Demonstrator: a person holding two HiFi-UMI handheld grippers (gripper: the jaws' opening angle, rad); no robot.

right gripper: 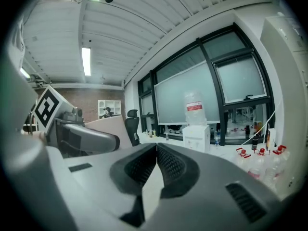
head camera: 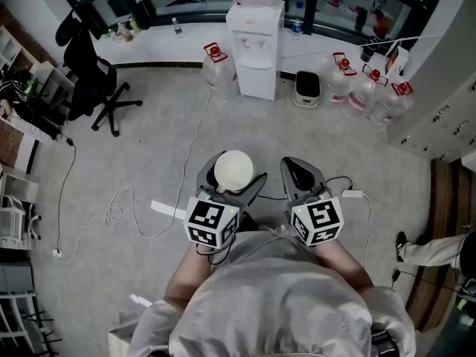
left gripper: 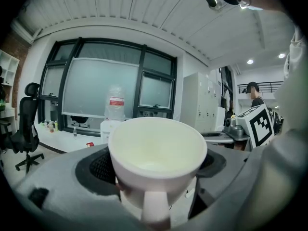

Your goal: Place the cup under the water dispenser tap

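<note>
The person holds both forearms forward, side by side at waist height, a gripper in each hand, pointing ahead and slightly down. The left gripper (head camera: 234,181) has its jaws set wide, clamped on either side of a white cup (left gripper: 157,148). The right gripper (head camera: 300,168) is empty, its jaws pressed together.

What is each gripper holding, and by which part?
Left gripper grips the cup by its lower sides; right gripper is shut and empty.
</note>
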